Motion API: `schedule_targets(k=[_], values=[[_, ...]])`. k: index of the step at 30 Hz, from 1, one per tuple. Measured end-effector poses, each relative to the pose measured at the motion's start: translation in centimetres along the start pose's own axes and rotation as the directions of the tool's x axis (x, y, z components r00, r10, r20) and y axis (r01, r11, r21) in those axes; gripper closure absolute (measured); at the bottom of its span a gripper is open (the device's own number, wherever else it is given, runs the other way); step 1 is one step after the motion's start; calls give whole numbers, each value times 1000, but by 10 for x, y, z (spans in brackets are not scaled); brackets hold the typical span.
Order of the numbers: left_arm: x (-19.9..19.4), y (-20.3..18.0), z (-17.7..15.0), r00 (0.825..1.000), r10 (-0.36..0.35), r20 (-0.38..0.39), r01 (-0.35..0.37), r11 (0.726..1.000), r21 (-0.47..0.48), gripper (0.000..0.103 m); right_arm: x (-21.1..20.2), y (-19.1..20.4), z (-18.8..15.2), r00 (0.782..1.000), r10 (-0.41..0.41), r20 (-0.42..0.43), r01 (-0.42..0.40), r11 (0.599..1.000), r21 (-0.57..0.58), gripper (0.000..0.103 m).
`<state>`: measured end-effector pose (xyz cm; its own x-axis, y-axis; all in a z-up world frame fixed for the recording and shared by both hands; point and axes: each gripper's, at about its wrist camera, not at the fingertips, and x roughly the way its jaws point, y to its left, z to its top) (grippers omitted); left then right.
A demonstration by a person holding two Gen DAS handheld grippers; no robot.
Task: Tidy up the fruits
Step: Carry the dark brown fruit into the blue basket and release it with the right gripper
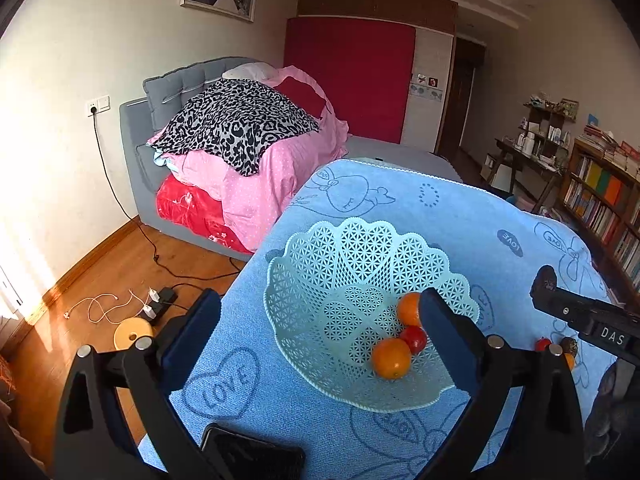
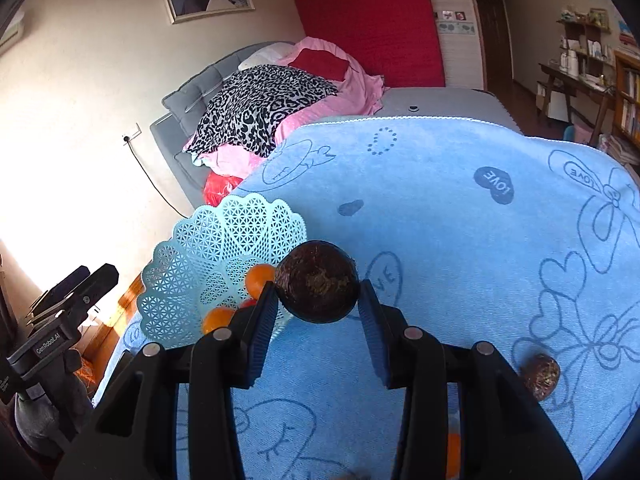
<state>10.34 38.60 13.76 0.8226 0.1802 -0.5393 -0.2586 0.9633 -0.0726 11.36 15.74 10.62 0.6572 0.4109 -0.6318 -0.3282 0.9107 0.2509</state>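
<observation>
The right gripper (image 2: 318,300) is clamped on a dark brown, round, rough-skinned fruit (image 2: 318,288), one blue ribbed pad pressed against each side of it. The fruit is held above the light blue towel with printed hearts and "LOVE" lettering (image 2: 460,220), just beside the right rim of the pale turquoise perforated plastic basket with a scalloped rim (image 2: 224,240).

The left gripper (image 1: 320,316) is released: its jaws stand wide apart and hold nothing. It is positioned over the near left part of the towel, with its right pad in front of the basket's right side.

Basket contents, as seen from the left wrist view:
- one orange citrus fruit (image 1: 391,358) near the front wall;
- one small red fruit (image 1: 414,338) touching it;
- a second orange fruit (image 1: 408,308) behind the red one, partly hidden by the pad.

A second dark brown rough-skinned fruit (image 2: 541,374) lies on the towel near its right edge, well apart from the basket. An orange fruit (image 2: 454,454) lies at the near edge, mostly hidden behind the right gripper's body.

A black phone (image 1: 252,454) rests on the towel at its near edge.
</observation>
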Motion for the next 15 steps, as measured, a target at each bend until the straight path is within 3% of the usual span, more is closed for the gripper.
schedule_targets(k=[9,11,15], values=[[-6,19,2,1000,0,13,0,1000,-30,3,36,39,10,998,8,-59,-9,1000,-28,59],[-7,21,3,1000,-4,14,4,999,-33,3,33,40,11,999,12,-50,-13,1000,-26,49],[-7,20,4,1000,-11,11,11,999,-36,3,17,41,12,1000,-7,-18,7,1000,-31,47]])
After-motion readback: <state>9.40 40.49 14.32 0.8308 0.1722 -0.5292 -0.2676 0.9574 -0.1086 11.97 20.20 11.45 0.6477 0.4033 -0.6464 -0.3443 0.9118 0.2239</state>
